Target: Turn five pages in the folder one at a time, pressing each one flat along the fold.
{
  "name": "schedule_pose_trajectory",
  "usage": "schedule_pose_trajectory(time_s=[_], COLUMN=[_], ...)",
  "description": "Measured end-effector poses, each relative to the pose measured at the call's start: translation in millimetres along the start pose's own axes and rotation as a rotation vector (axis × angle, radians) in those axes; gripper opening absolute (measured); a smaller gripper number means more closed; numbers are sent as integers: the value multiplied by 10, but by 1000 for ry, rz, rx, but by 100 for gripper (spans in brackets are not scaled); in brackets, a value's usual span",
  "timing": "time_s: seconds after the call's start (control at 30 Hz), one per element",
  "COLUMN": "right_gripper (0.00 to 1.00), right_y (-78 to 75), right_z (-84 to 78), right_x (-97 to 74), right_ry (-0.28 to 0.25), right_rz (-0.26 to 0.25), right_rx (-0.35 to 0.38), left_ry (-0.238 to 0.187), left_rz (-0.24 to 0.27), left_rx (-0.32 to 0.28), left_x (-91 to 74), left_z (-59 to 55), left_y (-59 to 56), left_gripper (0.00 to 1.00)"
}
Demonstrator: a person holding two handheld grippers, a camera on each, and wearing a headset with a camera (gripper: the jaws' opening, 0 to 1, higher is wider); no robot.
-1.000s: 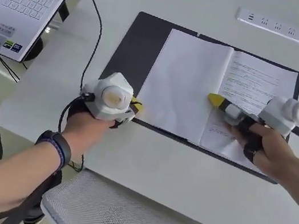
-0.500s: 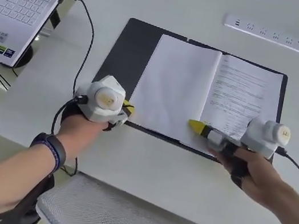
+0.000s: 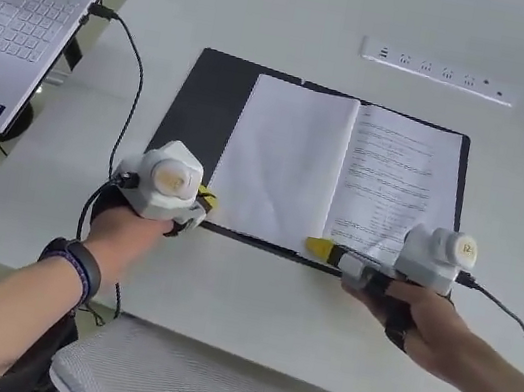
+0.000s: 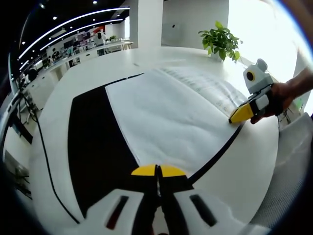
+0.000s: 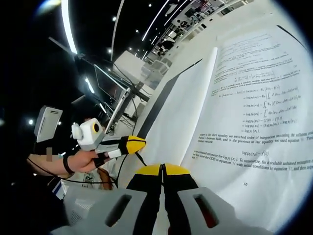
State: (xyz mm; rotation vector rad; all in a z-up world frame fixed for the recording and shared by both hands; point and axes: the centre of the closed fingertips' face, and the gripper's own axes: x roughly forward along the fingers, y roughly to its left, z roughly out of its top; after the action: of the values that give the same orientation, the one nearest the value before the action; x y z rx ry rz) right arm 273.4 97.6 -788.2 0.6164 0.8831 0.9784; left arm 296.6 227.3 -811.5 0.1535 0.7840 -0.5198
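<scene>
Laptop (image 3: pixel 9 19) and dark cable (image 3: pixel 141 83) are seen at the far left of the white counter (image 3: pixel 254 296). Just right of them the left gripper (image 3: pixel 205 198) is held at the near edge of the folder (image 3: pixel 202 104), by the lower left corner of the blank white page (image 3: pixel 284 159). Its yellow-tipped fingers are pressed together with nothing between them, as the left gripper view shows.

The folder is laid open and flat in the middle of the counter. Its black inside cover is exposed on the left, the blank white page is spread beside that, and a printed page (image 3: pixel 396 184) is seen right of the fold (image 3: pixel 339 174). The right gripper (image 3: pixel 318 250) is placed at the near end of the fold, by the folder's lower edge. Its fingers are likewise closed tip to tip and empty, and no sheet is being lifted. A white power strip (image 3: pixel 436 72) is set beyond the folder, well apart from it.

At least one sheet is judged to be turned already, since a blank back is lying on the left side. The pressing stroke along the fold is judged to be at its near end. How many of the five turns are done cannot be told, and the printed page is taken to be next.
</scene>
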Motion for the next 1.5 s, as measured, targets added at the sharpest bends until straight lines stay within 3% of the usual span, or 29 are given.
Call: schedule_pose_trajectory(time_s=[0.2, 0.37, 0.63, 0.77, 0.87, 1.23, 1.5], right_gripper=[0, 0, 13, 22, 28, 38, 45], right_y=[-43, -147, -248, -318, -340, -279, -173], right_z=[19, 52, 198, 306, 345, 481, 595], right_x=[-32, -128, -507, -719, -846, -1274, -1587], right_ry=[-12, -27, -71, -109, -123, -160, -201], right_rz=[-23, -67, -145, -206, -221, -292, -323], right_rx=[-2, -40, -143, -192, -205, -280, -333], left_ry=[29, 45, -4, -29, -52, -130, -165], left_rz=[-15, -26, -25, -20, -17, -15, -2], left_rx=[0, 0, -13, -23, -29, 16, 24], left_x=[-20, -66, -227, -304, -381, -646, -840], left_z=[0, -4, 110, 191, 291, 660, 757], left_y=[-43, -81, -97, -80, -88, -165, -163], left_gripper=[3, 14, 25, 28, 32, 40, 47])
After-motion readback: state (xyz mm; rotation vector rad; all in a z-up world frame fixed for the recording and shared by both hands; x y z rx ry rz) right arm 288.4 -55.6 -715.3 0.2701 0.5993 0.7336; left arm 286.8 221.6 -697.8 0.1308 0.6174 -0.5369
